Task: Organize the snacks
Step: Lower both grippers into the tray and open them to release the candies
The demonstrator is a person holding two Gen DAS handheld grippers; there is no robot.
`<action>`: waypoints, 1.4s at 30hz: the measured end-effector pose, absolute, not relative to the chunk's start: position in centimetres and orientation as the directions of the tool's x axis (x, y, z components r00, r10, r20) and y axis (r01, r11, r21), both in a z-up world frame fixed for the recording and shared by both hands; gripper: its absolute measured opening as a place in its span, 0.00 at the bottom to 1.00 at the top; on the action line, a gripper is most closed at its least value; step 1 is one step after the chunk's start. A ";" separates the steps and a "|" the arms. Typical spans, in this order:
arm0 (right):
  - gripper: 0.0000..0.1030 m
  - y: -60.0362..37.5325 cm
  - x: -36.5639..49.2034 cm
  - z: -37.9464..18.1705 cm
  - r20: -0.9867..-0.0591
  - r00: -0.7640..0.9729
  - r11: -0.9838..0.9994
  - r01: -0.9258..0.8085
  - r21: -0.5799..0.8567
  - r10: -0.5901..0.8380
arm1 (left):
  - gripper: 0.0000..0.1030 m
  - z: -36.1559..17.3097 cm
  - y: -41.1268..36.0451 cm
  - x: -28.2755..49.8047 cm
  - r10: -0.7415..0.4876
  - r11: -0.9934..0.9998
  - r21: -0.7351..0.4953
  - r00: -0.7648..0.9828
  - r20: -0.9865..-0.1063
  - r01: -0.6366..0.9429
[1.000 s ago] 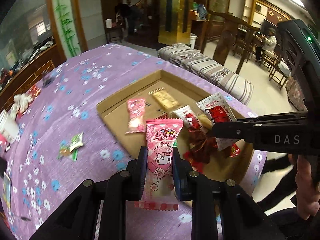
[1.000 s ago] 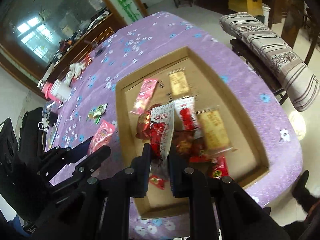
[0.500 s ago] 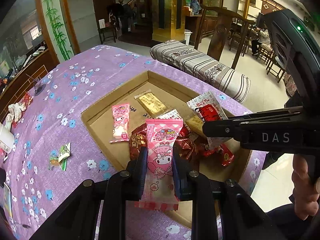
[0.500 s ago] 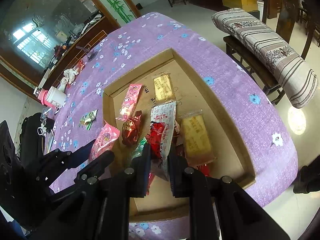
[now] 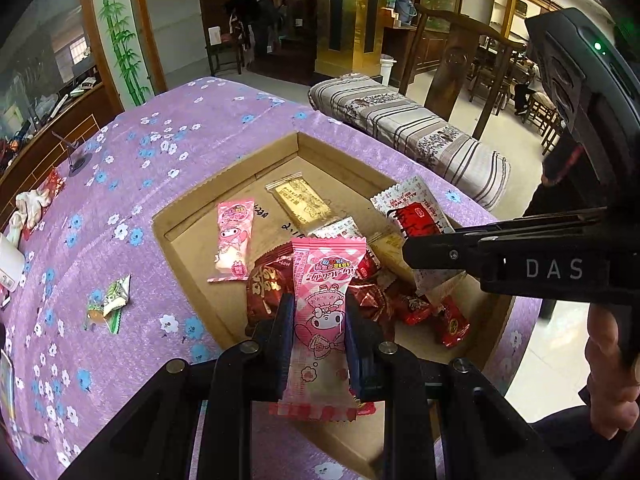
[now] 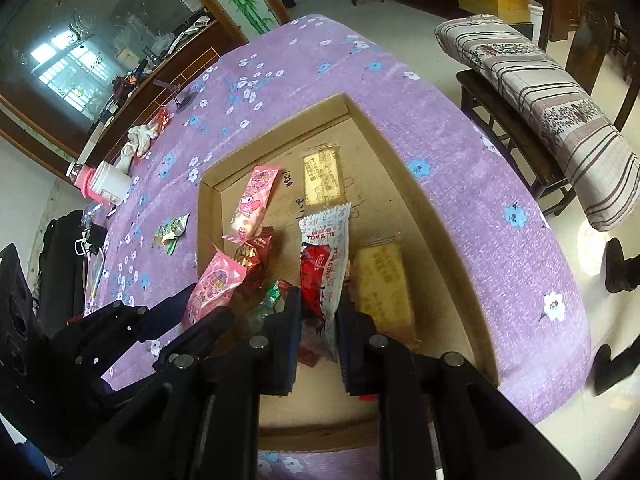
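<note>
Left gripper (image 5: 318, 332): clamped on pink packet (image 5: 323, 300) marked "My Melody", above the box (image 5: 188, 216).
Right gripper (image 6: 318, 320): clamped on white-red packet (image 6: 325, 264), over the box on the bench (image 6: 304, 64).
Writing: "DAS" on right gripper.

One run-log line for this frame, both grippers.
left gripper: shut on pink snack pack | right gripper: shut on white-red snack pack | both over cardboard tray

Matt brown cardboard tray (image 5: 192, 216); glossy plastic pink snack wrapper (image 5: 320, 312); crinkly foil red candies (image 5: 372, 300); soft purple floral cloth tablecloth (image 5: 168, 152); matt black plastic gripper fingers (image 5: 280, 332).
</note>
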State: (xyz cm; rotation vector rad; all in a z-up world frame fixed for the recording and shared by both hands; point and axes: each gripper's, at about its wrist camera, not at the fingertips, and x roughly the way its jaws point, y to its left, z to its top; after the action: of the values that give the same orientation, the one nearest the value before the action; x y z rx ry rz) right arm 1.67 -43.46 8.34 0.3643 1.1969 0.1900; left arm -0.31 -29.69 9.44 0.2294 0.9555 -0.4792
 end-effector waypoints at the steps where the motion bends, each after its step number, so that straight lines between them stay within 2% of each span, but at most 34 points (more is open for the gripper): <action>1: 0.15 -43.4 1.6 8.3 -0.872 0.359 0.926 0.049 0.374 0.333 | 0.22 9.4 -29.8 -0.3 -0.289 0.873 -0.021 0.483 -0.826 0.487; 19: 0.15 -46.6 1.8 7.9 -0.865 0.362 0.919 0.053 0.392 0.348 | 0.22 8.7 -32.3 0.2 -0.260 0.894 -0.019 0.485 -0.835 0.447; 31: 0.15 -46.0 3.6 7.0 -0.871 0.326 0.923 -0.015 0.384 0.367 | 0.22 6.7 -30.9 2.2 -0.246 0.936 -0.089 0.455 -0.856 0.340; 42: 0.15 -43.6 6.7 4.8 -0.899 0.277 0.941 -0.093 0.325 0.338 | 0.22 5.4 -31.5 3.0 -0.196 0.934 -0.018 0.470 -0.861 0.356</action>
State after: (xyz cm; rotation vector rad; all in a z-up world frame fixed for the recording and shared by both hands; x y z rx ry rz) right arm 6.73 -43.57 4.84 0.2247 1.2598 0.2927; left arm 2.99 -31.54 5.44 0.1722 1.0286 -0.3400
